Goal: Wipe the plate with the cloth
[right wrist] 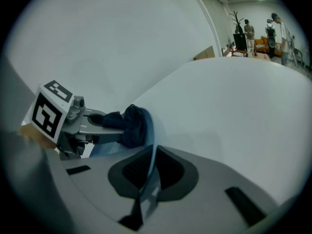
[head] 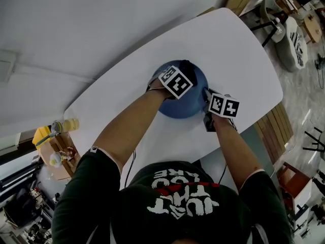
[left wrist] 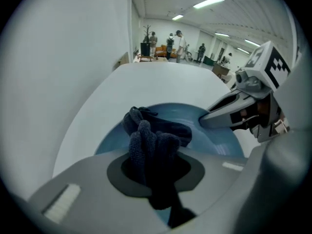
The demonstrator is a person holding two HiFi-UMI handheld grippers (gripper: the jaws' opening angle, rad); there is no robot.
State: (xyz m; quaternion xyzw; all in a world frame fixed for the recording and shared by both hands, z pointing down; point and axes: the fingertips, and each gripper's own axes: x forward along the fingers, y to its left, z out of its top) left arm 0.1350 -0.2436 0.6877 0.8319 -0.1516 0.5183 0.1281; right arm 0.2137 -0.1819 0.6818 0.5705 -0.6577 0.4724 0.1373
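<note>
A blue plate (head: 189, 107) sits mid-table on the white table (head: 238, 50). My right gripper (right wrist: 150, 172) is shut on the plate's near rim (right wrist: 151, 145), which runs edge-on between its jaws. In the head view this gripper (head: 207, 101) is at the plate's right side. My left gripper (left wrist: 156, 172) is shut on a dark blue cloth (left wrist: 152, 145), bunched and pressed onto the plate's face (left wrist: 219, 139). From the right gripper view the cloth (right wrist: 130, 125) shows at the left gripper's tips (right wrist: 114, 129), over the plate. In the head view the left gripper (head: 182, 75) is above the plate's far part.
A yellow-capped bottle (head: 66, 125) stands at the table's left end, beside a wooden stand (head: 57, 154). The table's curved edge (head: 277, 93) lies right of the plate. Several people (left wrist: 175, 42) stand far off across the room. Chairs (head: 292, 39) are beyond the table.
</note>
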